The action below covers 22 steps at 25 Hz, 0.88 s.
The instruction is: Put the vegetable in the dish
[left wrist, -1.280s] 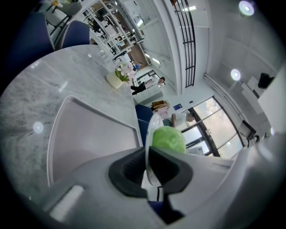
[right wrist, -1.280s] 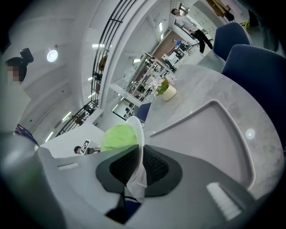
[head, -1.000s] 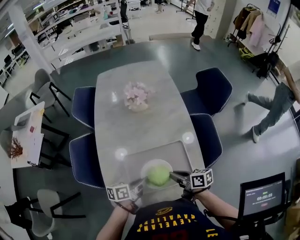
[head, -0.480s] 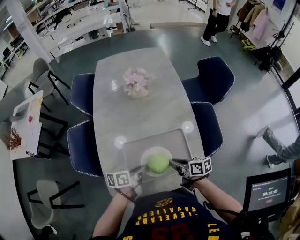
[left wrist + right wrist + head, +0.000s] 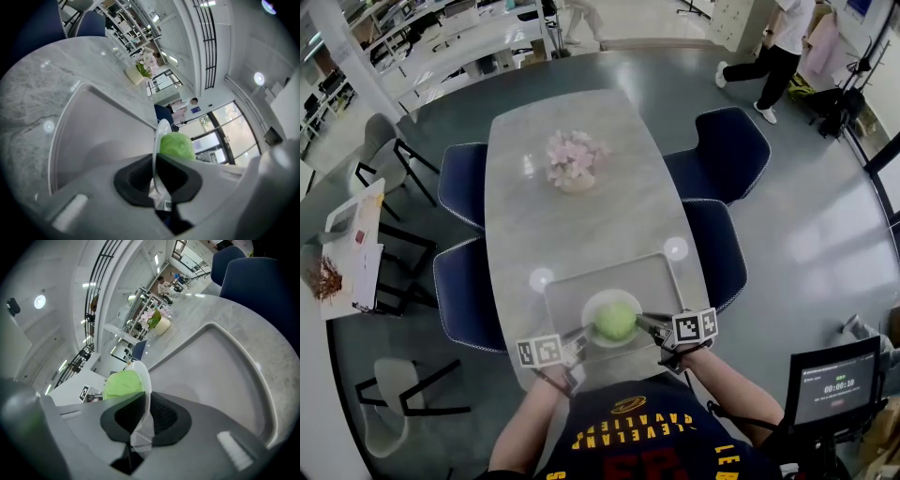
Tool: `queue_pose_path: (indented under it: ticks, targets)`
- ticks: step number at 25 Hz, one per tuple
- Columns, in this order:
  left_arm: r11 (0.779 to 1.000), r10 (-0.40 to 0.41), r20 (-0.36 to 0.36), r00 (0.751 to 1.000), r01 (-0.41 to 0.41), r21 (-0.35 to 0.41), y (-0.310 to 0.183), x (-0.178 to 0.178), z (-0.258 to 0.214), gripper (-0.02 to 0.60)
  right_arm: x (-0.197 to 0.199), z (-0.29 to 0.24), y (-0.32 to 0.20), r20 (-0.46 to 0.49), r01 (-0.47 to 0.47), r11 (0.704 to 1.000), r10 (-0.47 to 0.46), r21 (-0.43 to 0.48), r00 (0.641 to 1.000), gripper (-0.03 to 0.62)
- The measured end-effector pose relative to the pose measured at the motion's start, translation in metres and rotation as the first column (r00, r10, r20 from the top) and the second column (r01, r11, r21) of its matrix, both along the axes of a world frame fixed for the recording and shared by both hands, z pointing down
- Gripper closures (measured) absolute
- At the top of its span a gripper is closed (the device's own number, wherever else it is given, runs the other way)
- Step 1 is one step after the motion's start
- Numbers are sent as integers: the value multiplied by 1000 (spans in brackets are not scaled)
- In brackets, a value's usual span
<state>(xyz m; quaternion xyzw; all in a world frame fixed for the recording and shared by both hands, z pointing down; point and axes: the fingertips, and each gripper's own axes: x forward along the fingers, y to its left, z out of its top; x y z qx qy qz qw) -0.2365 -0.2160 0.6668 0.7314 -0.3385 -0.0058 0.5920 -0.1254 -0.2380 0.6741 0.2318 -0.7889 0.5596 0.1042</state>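
- Head view, lower centre: white dish (image 5: 591, 309) holding a round green vegetable (image 5: 616, 322), placed over a grey tray (image 5: 581, 286) at the near end of a long grey counter (image 5: 581, 225).
- Left claw (image 5: 580, 337): at the dish's left side in the head view. The left gripper view shows it clenched on the thin white rim, which stands edge-on between the dark pads, with the vegetable just beyond.
- Right claw (image 5: 646, 325): at the dish's right side. The right gripper view shows it clenched on the opposite rim in the same way, with the vegetable bulging to the left of the rim.
- Vegetable: inside the dish, between the two claws.
- Dish and tray: no view settles whether the dish rests on the tray or is raised off it.
- Flower arrangement (image 5: 575, 167): pale pink, upper centre of the head view, well apart from the tray.
- Chairs (image 5: 729, 153): dark blue, two along each long side of the counter.
- Monitor (image 5: 830, 386): lower right of the head view, screen lit.
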Motion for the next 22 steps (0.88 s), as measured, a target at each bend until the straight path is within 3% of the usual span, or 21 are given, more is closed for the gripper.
queue_pose_path:
  ticks: [22]
  targets:
    - [993, -3, 61, 998, 11, -120, -5, -6, 47, 551, -6, 42, -7, -95, 22, 997, -29, -73, 995, 553]
